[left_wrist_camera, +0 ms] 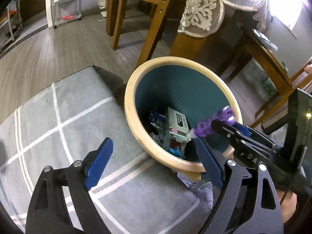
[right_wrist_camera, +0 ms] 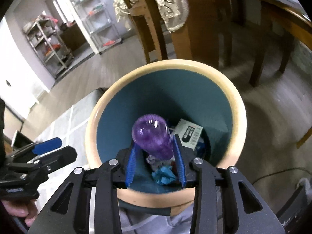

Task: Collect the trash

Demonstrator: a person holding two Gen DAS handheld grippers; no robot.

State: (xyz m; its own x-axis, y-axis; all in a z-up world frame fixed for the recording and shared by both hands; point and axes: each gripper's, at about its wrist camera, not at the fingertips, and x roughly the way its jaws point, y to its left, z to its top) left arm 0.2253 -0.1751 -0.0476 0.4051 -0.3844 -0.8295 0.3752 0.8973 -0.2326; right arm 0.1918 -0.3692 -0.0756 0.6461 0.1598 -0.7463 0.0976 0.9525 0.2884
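Right tongs (right_wrist_camera: 156,156) sit over the mouth of the trash bin (left_wrist_camera: 134,89), with the purple bottle (right_wrist_camera: 151,138) between the blue pads, base end pointing away from the camera and down into the bin. Both pads look to touch the bottle's sides near its lower end; jaws partly open around it. In the left wrist view the same purple bottle (left_wrist_camera: 211,123) sticks out from the right tongs (left_wrist_camera: 224,125) above the bin's right rim, tilted.

Left tongs (left_wrist_camera: 154,163) are wide open, nothing between the pads; one pad is over the grey rug (left_wrist_camera: 68,120), the other over the bin's near rim. Left tongs (right_wrist_camera: 46,146) also show at the left edge of the right wrist view, beside the bin, empty.

Bin is round, light wooden rim, teal inside. It stands on the floor at the rug's edge, near wooden chair legs (left_wrist_camera: 150,29) and a lace tablecloth (left_wrist_camera: 202,9). Inside at the bottom: a white carton with black label (left_wrist_camera: 178,124), crumpled blue paper (right_wrist_camera: 162,175), other wrappers that are too jumbled to name.

Wire shelves (right_wrist_camera: 48,44) stand in the background. Grey trouser fabric (right_wrist_camera: 152,222) is just below the bin's near rim.
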